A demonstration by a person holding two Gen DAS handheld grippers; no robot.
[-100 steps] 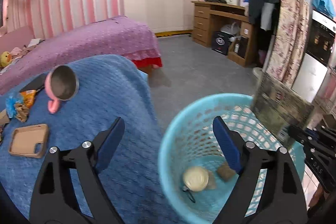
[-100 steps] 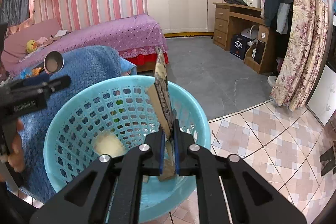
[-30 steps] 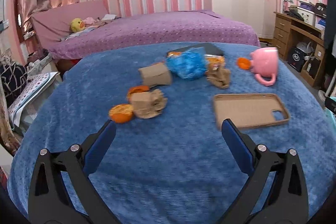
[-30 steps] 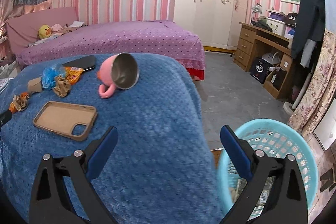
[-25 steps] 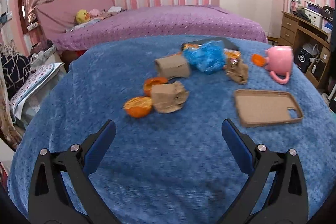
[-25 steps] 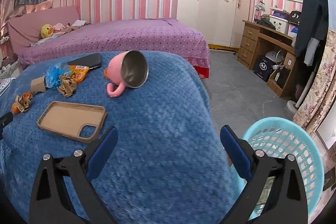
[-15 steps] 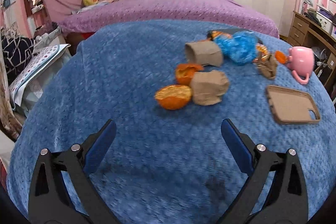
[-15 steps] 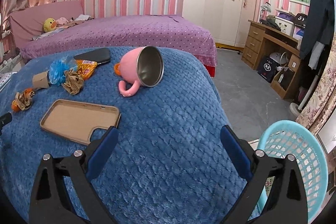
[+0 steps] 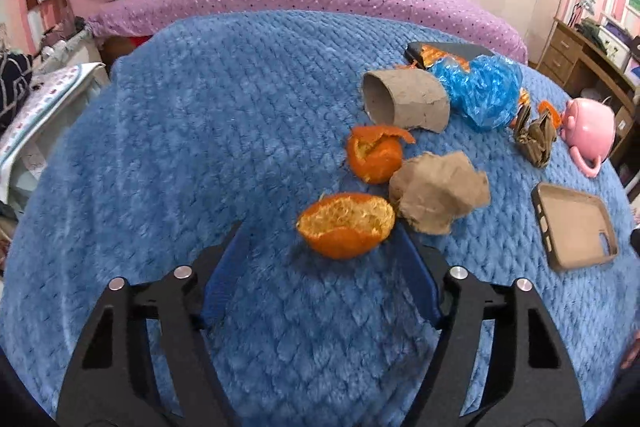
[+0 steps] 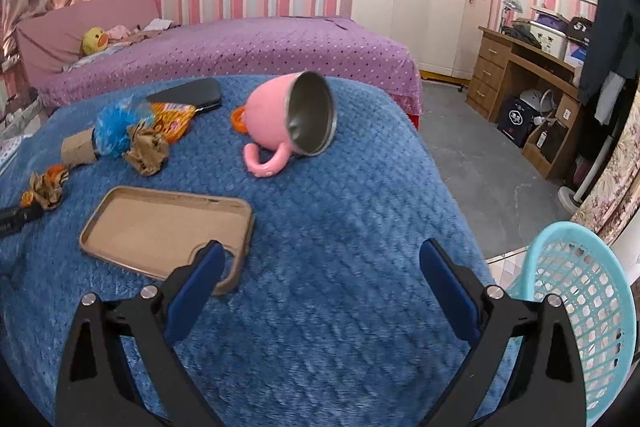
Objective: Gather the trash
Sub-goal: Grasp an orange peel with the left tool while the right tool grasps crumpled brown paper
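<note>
Trash lies on the blue blanket (image 9: pixel 200 147): a half orange peel (image 9: pixel 344 227), a second peel (image 9: pixel 374 155), crumpled brown paper (image 9: pixel 438 197), a cardboard tube (image 9: pixel 404 101), a blue plastic bag (image 9: pixel 482 89) and a crumpled brown wrapper (image 9: pixel 534 137). My left gripper (image 9: pixel 322 247) is low over the blanket and its jaws are closing. The half peel sits between its fingertips, and the pads are not touching it. My right gripper (image 10: pixel 320 251) hangs open over bare blanket with nothing between its fingers. The light blue basket (image 10: pixel 580 307) stands on the floor at the right.
A pink mug (image 10: pixel 292 123) lies on its side beside a tan phone case (image 10: pixel 160 227) and a black phone (image 10: pixel 188 93). An orange snack wrapper (image 10: pixel 176 119) lies by the phone. A purple bed (image 10: pixel 240 47) is behind, and a wooden desk (image 10: pixel 520 75) stands at the right.
My left gripper has come forward and down onto the half orange peel, and its jaws have narrowed around it. My right gripper has drifted over the blanket, so the basket now sits further right.
</note>
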